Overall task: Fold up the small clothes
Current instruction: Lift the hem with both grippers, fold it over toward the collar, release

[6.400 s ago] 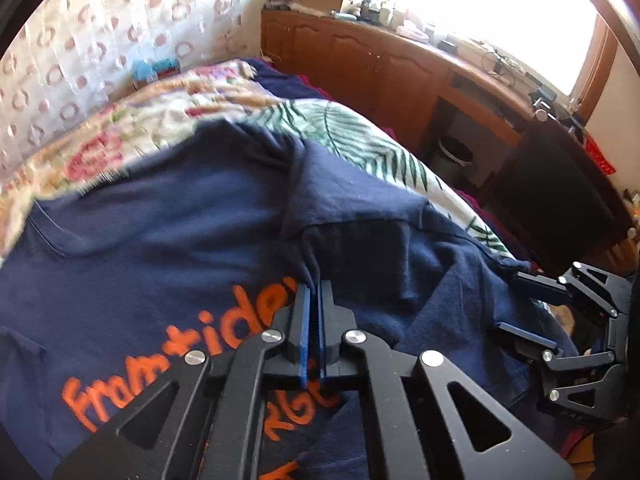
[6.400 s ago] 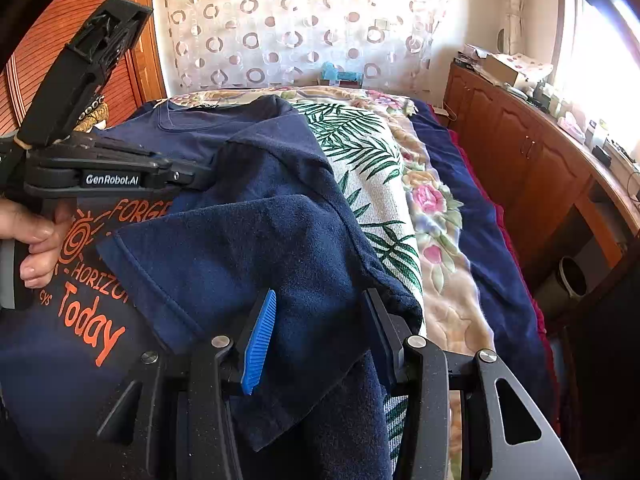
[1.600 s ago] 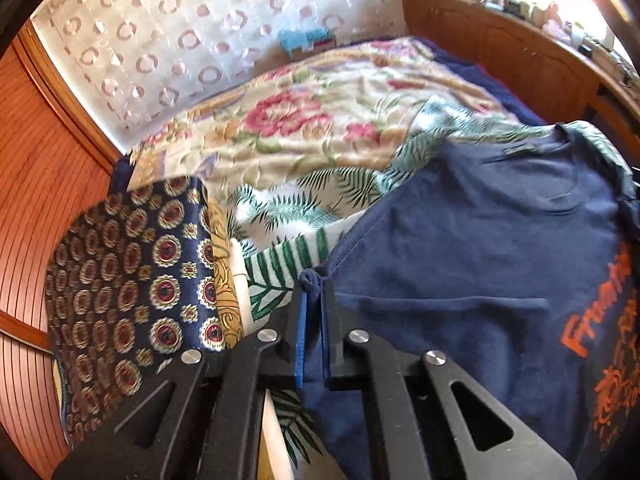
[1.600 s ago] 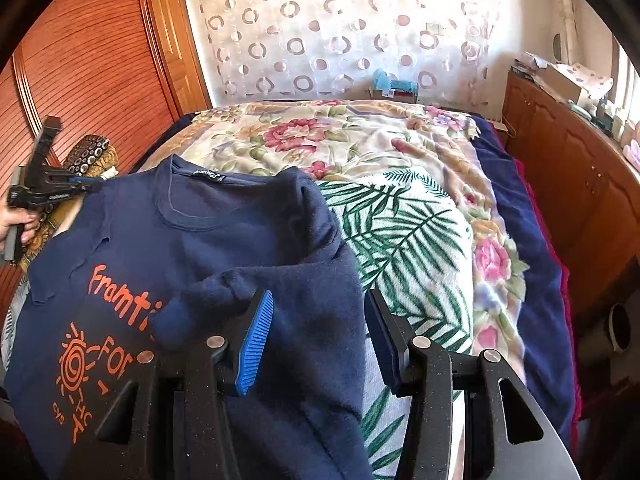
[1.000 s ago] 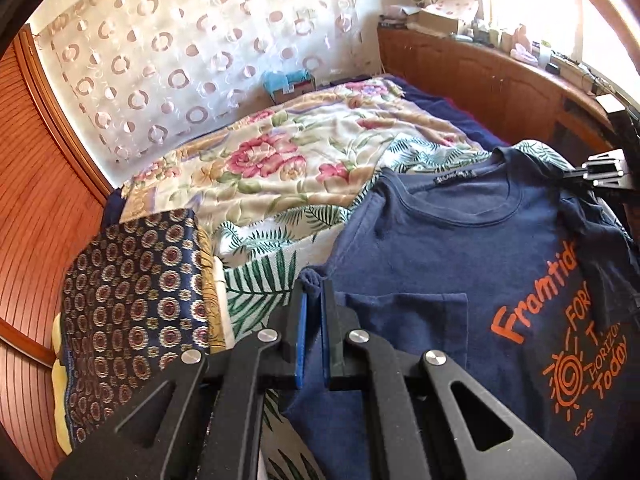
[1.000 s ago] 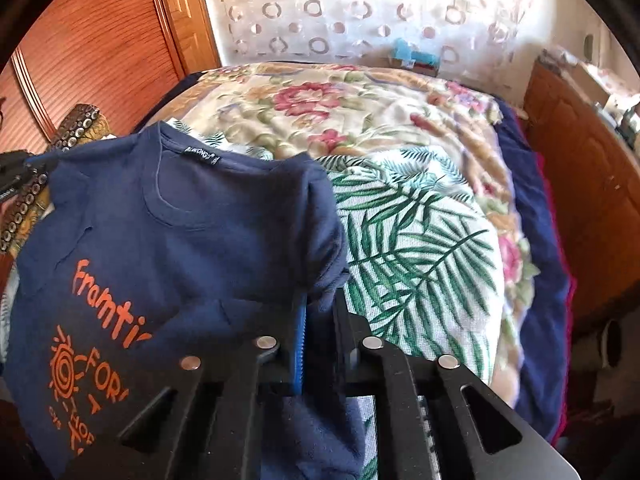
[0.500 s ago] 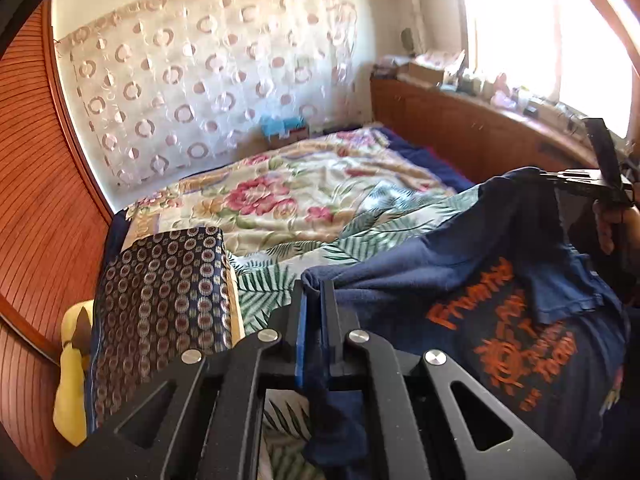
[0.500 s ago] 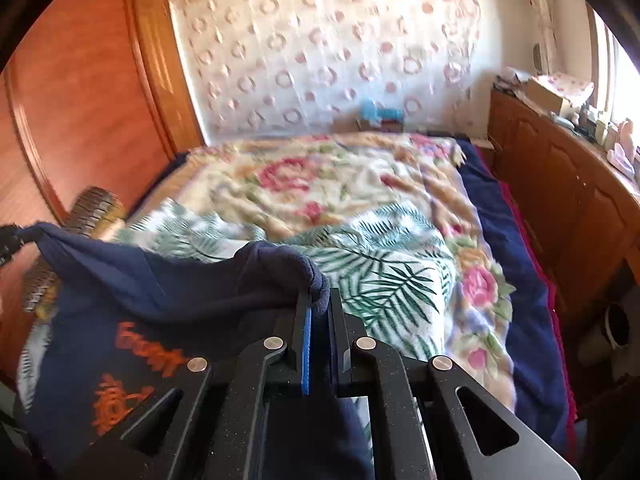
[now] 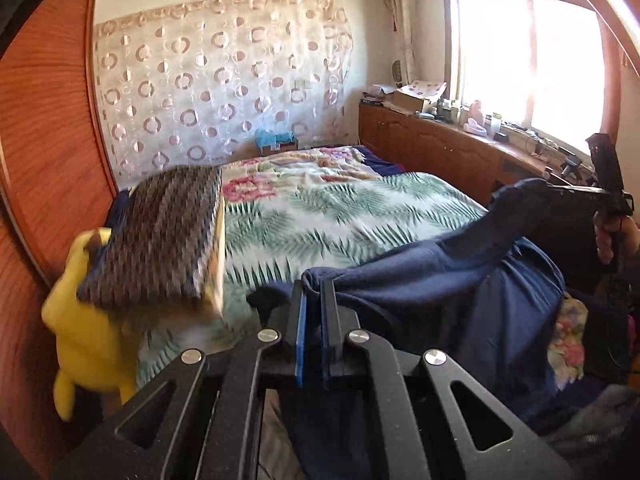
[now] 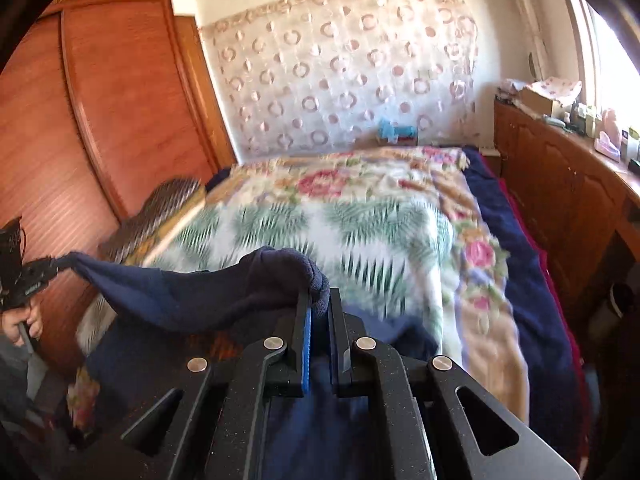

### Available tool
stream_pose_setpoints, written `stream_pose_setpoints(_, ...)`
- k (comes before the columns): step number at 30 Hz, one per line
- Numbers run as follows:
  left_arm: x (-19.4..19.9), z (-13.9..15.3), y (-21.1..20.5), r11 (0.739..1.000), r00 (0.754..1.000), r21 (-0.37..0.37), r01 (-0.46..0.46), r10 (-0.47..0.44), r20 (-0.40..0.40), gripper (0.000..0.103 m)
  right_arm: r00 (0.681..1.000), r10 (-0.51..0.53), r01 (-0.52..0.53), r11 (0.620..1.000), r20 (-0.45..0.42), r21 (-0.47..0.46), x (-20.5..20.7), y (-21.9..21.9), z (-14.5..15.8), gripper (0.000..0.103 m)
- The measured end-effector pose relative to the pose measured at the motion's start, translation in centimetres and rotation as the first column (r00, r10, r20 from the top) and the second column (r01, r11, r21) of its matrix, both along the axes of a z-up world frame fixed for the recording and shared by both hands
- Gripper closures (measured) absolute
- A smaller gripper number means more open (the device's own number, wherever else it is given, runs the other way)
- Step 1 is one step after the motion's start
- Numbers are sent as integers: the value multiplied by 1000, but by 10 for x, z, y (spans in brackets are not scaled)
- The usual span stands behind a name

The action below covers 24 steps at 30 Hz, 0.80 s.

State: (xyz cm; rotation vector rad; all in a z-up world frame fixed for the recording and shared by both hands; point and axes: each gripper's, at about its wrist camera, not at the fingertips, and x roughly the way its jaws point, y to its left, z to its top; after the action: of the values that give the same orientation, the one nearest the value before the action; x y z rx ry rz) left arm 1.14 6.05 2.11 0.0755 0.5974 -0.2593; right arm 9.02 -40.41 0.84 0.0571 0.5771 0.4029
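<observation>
though flat before, t-shirt (image 9: 440,280) now aloft

The palm-leaf and floral bedspread (image 9: 320,216) lies bare across its middle, passable. A dark patterned cushion (image 9: 160,240) over a yellow plush toy (image 9: 84,336) blocks the side by the red-brown wooden wardrobe (image 10: 120,100). The wooden sideboard (image 10: 560,168) bounds the opposite side.

Left hand-held gripper (image 9: 313,296) and right hand-held gripper (image 10: 319,300), both clamped, apart.
</observation>
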Motion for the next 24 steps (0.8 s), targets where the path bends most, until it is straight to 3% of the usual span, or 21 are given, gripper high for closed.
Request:
stream_pose_setpoints(5, -37, -17, 13, 997, 999, -67, -46, 46, -12, 97, 997, 42, -43, 999, -71, -18, -50, -5, -22, 97)
stream_pose_setpoints(11, -62, -15, 26, 990, 995, -108, -95, 94, -11, 97, 996, 45, -46, 999, -71, -10, -68, -15, -12, 97)
stream_pose_setpoints(18, -86, -8, 24, 989, 995, -105, -101, 102, 3, 97, 997, 65, -67, 997, -52, -45, -79, 4, 6, 97)
stream_pose_setpoints(24, -73, -31, 15, 993, 994, -62, -97, 93, -60, 96, 991, 10, -21, 997, -136, -72, -74, 14, -26, 97)
